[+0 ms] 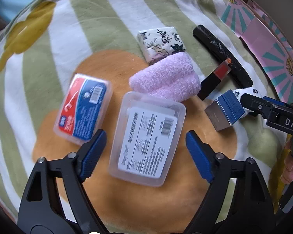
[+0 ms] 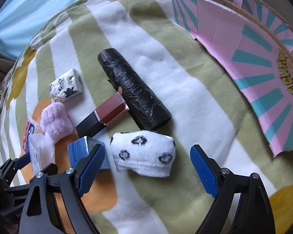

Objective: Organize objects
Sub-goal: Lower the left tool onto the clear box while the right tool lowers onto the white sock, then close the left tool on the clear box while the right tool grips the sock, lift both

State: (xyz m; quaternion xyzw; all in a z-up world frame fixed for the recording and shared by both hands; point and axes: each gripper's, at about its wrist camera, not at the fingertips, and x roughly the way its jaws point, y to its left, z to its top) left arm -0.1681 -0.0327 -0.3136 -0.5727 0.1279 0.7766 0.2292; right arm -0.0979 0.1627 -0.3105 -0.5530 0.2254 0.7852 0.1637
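Note:
In the left wrist view my left gripper point(image 1: 146, 154) is open, its blue pads on either side of a clear plastic box with a white label point(image 1: 148, 144) lying on the blanket. In the right wrist view my right gripper point(image 2: 148, 169) is open around a white sock with black spots point(image 2: 144, 154), not closed on it. Beside the sock lie a blue and silver box point(image 2: 84, 152), a lipstick point(image 2: 103, 117) and a black roll point(image 2: 132, 89). The right gripper also shows in the left wrist view point(image 1: 263, 109).
A red and blue floss box point(image 1: 82, 107), a pink fluffy cloth point(image 1: 166, 78) and a tissue pack point(image 1: 162, 42) lie on the striped blanket point(image 1: 68, 39). A pink and teal cardboard box point(image 2: 254, 48) stands at the right.

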